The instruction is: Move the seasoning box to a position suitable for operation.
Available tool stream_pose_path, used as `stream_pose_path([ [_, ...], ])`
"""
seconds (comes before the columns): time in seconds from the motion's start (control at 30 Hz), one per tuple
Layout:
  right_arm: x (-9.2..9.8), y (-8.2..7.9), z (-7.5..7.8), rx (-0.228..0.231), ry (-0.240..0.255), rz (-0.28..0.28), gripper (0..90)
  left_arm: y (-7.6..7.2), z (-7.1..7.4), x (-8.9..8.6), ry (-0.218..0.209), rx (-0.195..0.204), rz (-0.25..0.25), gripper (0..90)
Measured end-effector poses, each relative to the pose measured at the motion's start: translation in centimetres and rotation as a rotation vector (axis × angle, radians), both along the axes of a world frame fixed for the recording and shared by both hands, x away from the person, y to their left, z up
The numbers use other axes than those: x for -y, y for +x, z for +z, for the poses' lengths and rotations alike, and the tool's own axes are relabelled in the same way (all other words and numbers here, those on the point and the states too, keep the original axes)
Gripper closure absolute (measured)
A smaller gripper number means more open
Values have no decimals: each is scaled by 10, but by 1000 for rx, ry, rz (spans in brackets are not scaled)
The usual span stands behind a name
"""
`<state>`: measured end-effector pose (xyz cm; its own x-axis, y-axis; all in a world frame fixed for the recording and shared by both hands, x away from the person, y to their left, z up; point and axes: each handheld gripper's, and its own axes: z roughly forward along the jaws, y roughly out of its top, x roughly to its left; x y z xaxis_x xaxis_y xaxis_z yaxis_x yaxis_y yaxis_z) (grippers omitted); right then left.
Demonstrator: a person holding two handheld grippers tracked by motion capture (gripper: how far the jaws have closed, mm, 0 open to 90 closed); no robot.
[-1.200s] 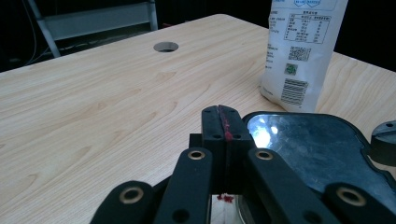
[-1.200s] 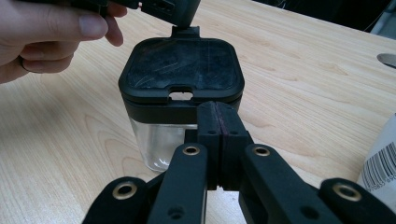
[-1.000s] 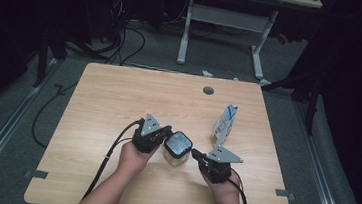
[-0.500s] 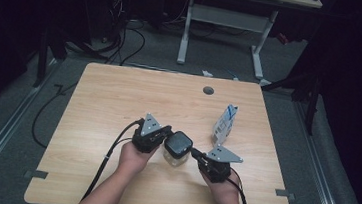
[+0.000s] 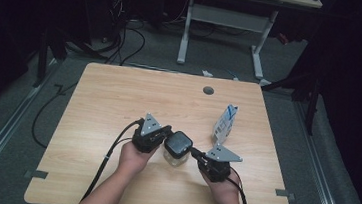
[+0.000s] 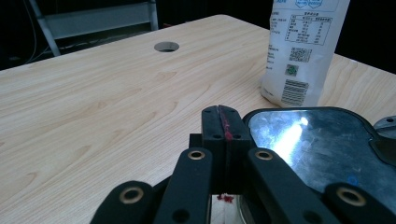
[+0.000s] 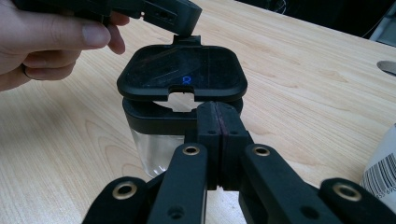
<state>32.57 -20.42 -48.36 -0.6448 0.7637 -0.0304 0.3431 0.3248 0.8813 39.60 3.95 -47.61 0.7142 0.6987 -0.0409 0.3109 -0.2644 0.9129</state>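
While both hands rest low on the pale wooden surface (image 5: 119, 101), a small jar sits between them near the front edge

Jar: a clear container (image 5: 175, 157) with a black collar and a flat, square black lid (image 7: 183, 75), standing upright on the wood; in the right gripper view the lid sits slightly raised over the collar, and a small blue mark shows on its top

Left tongs: the left tongs (image 5: 164, 135) sit at the left edge of the lid; in the left gripper view the two black jaws are pressed flat together with nothing between them, and the glossy lid lies just beside them on the right

Right tongs: the right tongs (image 5: 195, 154) point at the jar from its right side; in the right gripper view the jaws are closed tight against each other, empty, with their tip right at the front lip of the lid; whether they touch it I cannot tell

Left hand: the left hand (image 5: 133, 157) grips its tool with the forearm coming in from the bottom edge

Right hand: the right hand (image 5: 221, 186) grips its tool the same way, cable trailing back

Pouch: a white printed pouch (image 5: 224, 122) with barcode stands upright behind the jar, toward the right, apart from it

Hole: a round cable hole (image 5: 208, 90) lies near the far edge
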Motion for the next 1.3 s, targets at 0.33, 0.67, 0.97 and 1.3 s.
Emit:
stream_pose_path([
  [0.33, 1, 0, 0, 3, 0, -1, 895, 0, 0, 0, -4, -1, -1, 900],
  [0.67, -1, 1, -1, 0, -2, 3, 895, 0, 0, 0, -7, -3, 0, 900],
  [0.97, -3, 3, 3, 21, 6, 5, 895, -3, 1, -4, -19, 2, 13, 898],
  [1.3, -4, 4, 6, 36, 11, 6, 895, -37, -4, -27, -37, 8, 2, 899],
])
